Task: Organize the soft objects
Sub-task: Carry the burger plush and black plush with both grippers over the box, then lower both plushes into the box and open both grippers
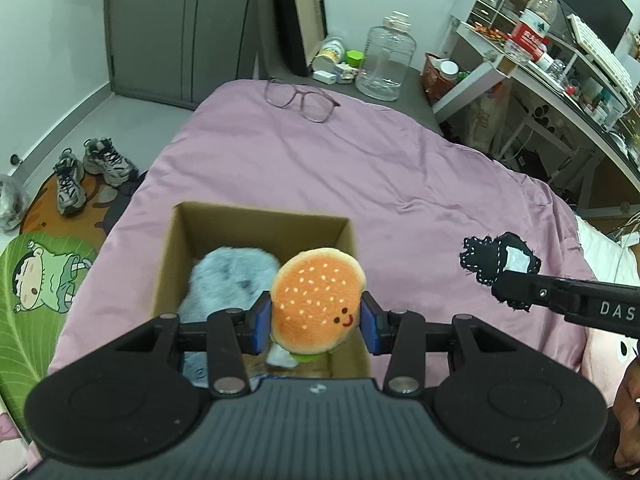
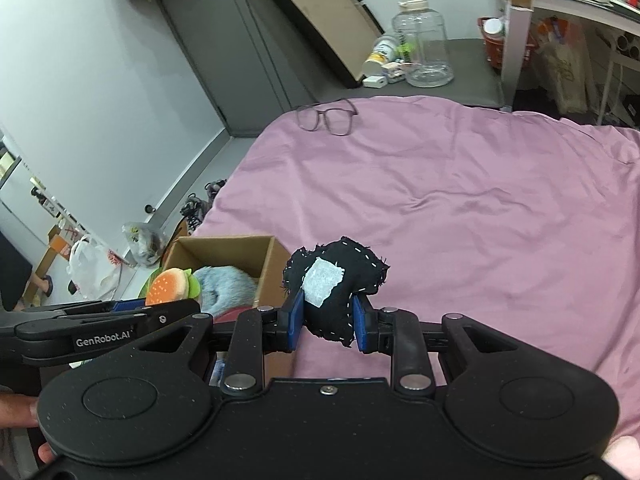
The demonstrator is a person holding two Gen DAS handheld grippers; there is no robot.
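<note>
My left gripper (image 1: pixel 316 322) is shut on a plush burger (image 1: pixel 316 300) with a smiling face and holds it above the open cardboard box (image 1: pixel 256 216). A grey-blue furry plush (image 1: pixel 232 276) lies inside the box. My right gripper (image 2: pixel 328 316) is shut on a black stitched fabric plush (image 2: pixel 336 280) with a white patch and holds it above the pink bedsheet (image 2: pixel 460 208), right of the box (image 2: pixel 224 250). The burger (image 2: pixel 168 286) and left gripper also show in the right wrist view. The black plush (image 1: pixel 500 260) shows in the left wrist view.
Glasses (image 1: pixel 304 98) lie at the far end of the bed. A clear jug (image 1: pixel 386 62) and small items stand on the grey bench beyond. Sneakers (image 1: pixel 92 168) sit on the floor to the left. A cluttered desk (image 1: pixel 560 72) stands to the right.
</note>
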